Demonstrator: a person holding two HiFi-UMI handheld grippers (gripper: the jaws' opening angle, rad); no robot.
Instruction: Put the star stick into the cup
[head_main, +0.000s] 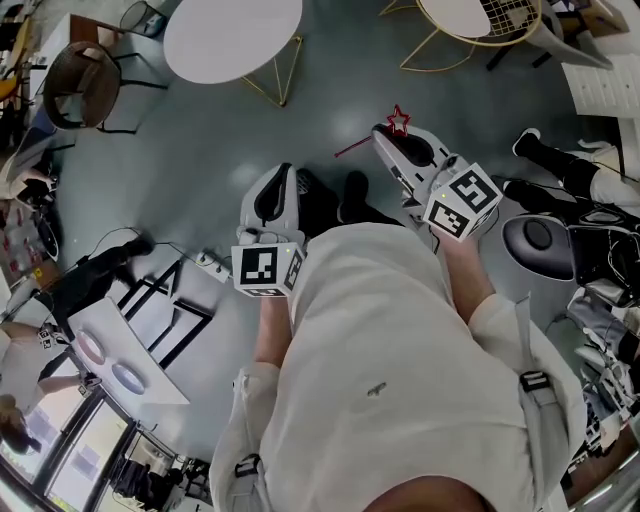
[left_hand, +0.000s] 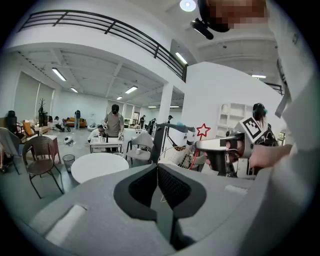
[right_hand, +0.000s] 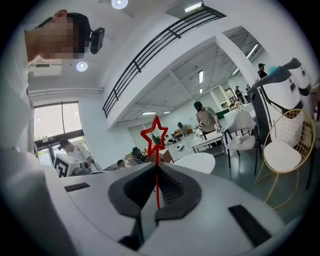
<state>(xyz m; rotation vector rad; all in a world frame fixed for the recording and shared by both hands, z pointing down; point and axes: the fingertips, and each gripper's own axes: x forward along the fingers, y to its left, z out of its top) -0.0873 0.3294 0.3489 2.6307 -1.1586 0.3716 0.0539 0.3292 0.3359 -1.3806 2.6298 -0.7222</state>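
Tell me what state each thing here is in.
left gripper, shut, nothing between its jaws
right gripper, shut on the star stick
star stick, clamped in the right gripper, star sticking out past the tips

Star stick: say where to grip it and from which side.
Grip the star stick by its straight shaft, coming from the tail end so the star clears the tips. The star is an open outline, awkward to pinch. The right tongs hold the shaft that way.
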